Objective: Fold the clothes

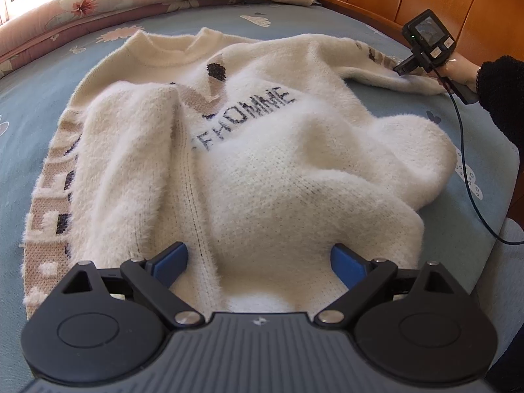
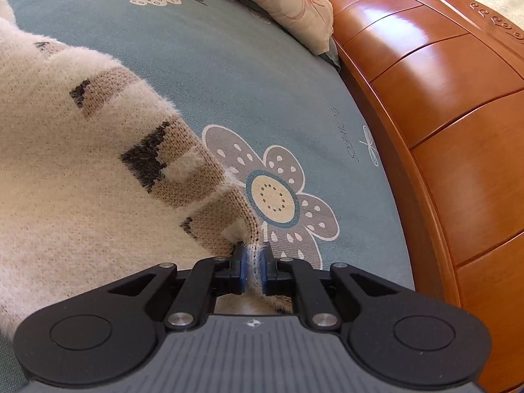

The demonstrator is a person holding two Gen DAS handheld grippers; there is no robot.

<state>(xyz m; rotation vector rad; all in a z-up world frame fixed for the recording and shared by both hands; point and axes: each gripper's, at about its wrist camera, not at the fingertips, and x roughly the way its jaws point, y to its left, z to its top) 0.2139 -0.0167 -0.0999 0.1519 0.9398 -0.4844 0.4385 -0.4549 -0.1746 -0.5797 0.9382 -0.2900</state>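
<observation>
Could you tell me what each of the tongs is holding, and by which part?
Right tongs pinch the sweater by its sleeve cuff. Left tongs are open, holding nothing.

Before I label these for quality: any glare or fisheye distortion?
Left wrist view: sunlight blows out the upper-left corner past the quilt; the sweater stays sharp. Right wrist view: glare streaks the wooden bed frame, which bows with the fisheye.
</observation>
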